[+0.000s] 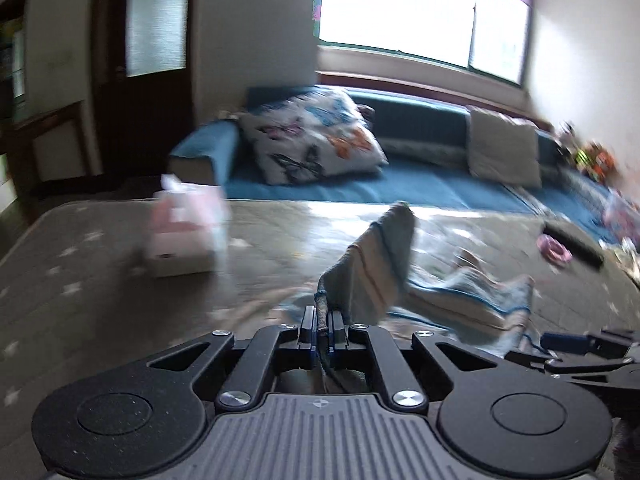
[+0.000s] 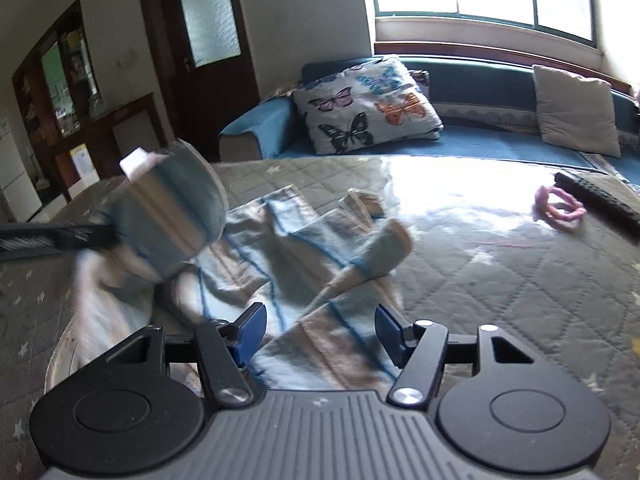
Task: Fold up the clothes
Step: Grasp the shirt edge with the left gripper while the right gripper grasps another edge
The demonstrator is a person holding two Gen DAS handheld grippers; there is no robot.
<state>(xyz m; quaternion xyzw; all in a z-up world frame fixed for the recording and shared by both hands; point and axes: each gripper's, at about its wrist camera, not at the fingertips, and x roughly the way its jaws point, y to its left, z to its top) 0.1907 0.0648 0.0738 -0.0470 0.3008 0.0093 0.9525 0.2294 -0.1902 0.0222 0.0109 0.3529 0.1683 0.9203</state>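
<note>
Our left gripper (image 1: 322,326) is clamped on an edge of the striped blue-and-beige cloth garment (image 1: 380,264), lifting it at lower centre. Our right gripper (image 2: 318,330) stands apart over the same garment (image 2: 296,256), which lies crumpled on the grey quilted star-print table cover (image 2: 500,272).

light: we see bright day from the window (image 1: 424,8), all white | glare: shiny patch on the table (image 2: 460,196) | dark: door (image 2: 208,40) side is dim | blur: left view is smeared, box (image 1: 184,232) fuzzy; right view sharper, cloth (image 2: 168,216) at left blurry | edges: walls bend, corners go black
</note>
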